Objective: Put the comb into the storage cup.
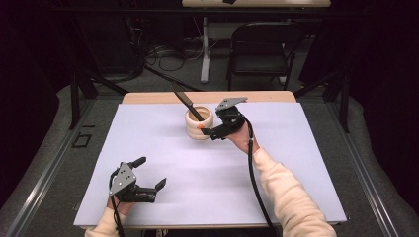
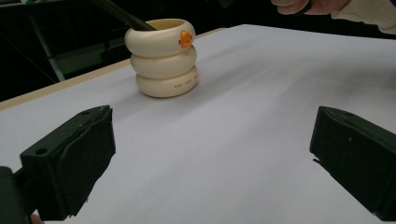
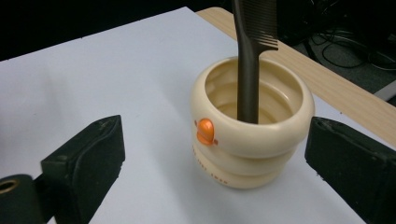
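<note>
A cream cup (image 1: 199,124) made of three stacked rings, with an orange dot (image 3: 204,130) on its top ring, stands on the pale sheet toward the back middle. A dark comb (image 1: 185,101) stands in it, leaning back and to the left. My right gripper (image 1: 217,129) is open just right of the cup; in the right gripper view its jaws (image 3: 215,168) stand wide on either side of the cup (image 3: 252,135) without touching it or the comb (image 3: 250,60). My left gripper (image 1: 150,173) rests open at the front left, with nothing between its jaws (image 2: 210,158), facing the cup (image 2: 163,58).
The pale sheet (image 1: 197,168) covers most of a wooden table whose bare edge (image 1: 148,97) shows at the back. Beyond the table stand a black chair (image 1: 262,44), a table leg and floor cables. A hand (image 2: 308,5) shows at the top of the left gripper view.
</note>
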### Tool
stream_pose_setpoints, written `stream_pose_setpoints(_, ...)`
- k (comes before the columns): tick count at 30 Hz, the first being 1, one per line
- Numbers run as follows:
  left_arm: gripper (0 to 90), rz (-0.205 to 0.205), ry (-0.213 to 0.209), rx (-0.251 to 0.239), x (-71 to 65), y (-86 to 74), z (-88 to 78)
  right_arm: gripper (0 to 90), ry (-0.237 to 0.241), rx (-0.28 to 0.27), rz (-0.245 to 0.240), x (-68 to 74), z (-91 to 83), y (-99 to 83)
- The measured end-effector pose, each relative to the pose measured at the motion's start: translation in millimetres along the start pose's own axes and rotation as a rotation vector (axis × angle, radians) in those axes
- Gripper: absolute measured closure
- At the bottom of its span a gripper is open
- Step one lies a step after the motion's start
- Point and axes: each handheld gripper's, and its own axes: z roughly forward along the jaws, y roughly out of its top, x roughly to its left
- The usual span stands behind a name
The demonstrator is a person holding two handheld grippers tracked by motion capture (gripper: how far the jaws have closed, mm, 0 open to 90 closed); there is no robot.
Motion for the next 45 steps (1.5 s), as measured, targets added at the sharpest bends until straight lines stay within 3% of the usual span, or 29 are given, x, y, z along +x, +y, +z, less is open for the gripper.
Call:
stream_pose_setpoints(14, 0.1, -0.001, 0.002, 0.001, -0.6, 0.5, 0.9, 0.3, 0.019, 0.026, 0.018, 4.3, -24.3, -23.6)
stream_pose_setpoints(45, 0.1, -0.001, 0.009, 0.007, -0.5, -0.3, -2.1, 0.0, 0.004, 0.070, -0.022, 25.7, -66.0, -52.8)
